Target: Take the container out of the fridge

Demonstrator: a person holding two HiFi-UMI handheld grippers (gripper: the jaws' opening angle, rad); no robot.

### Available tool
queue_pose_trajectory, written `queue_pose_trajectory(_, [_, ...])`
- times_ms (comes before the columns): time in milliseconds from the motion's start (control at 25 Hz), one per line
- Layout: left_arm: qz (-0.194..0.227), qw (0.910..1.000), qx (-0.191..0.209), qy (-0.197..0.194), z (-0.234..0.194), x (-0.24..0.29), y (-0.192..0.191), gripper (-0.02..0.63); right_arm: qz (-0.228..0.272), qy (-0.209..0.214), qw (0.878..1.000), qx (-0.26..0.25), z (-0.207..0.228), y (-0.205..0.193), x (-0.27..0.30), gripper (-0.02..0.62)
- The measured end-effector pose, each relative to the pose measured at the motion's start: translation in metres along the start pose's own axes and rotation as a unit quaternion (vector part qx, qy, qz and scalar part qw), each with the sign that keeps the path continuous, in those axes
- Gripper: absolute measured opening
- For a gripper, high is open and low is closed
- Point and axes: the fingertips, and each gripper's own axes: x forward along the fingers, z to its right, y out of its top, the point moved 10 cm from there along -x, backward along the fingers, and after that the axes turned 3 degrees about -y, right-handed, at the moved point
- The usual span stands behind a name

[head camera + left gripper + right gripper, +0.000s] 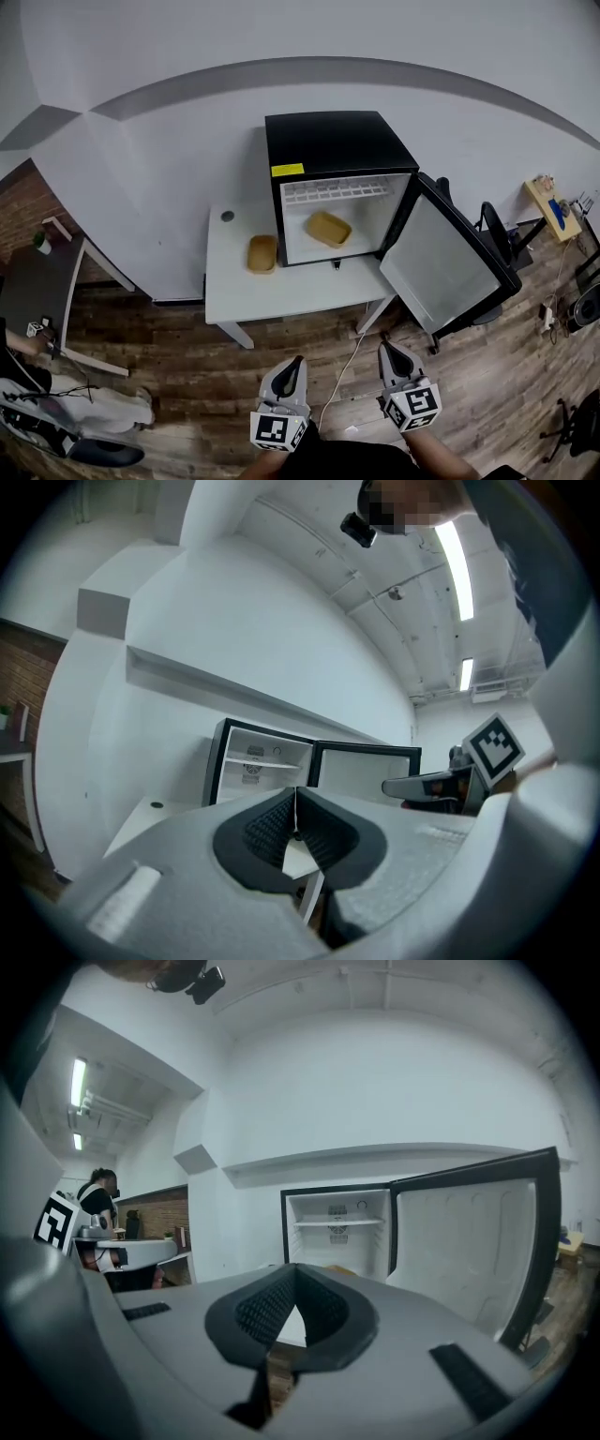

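A black mini fridge [328, 150] stands on a white table [281, 295] with its door [441, 258] swung open to the right. A tan container [328, 228] lies tilted inside on the fridge floor. A second tan container [262, 253] rests on the table just left of the fridge. My left gripper [296, 361] and right gripper [385, 349] hover side by side over the wooden floor, well short of the table, both shut and holding nothing. The left gripper view shows shut jaws [296, 789] before the fridge [262, 761]. The right gripper view has its shut jaws [293, 1267] facing the fridge [337, 1227].
A dark desk [37, 281] and a seated person [56, 412] are at the left. A black office chair [492, 234] stands behind the open door. A white cable [342, 370] runs across the floor from the table toward me. A wooden shelf [548, 202] is at the far right.
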Motion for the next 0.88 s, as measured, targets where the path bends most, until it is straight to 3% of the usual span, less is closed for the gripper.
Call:
queue_pose_trajectory(440, [-0.023, 0.998, -0.018, -0.056, -0.079, 0.059, -0.015, 0.017, -0.027, -0.049, 0.998, -0.011, -0.001, 0.013, 0.074, -0.003])
queue_pose_trajectory(880, [-0.034, 0.997, -0.035, -0.06, -0.087, 0.109, -0.029, 0.017, -0.028, -0.024, 0.999, -0.025, 0.012, 0.019, 0.117, -0.004])
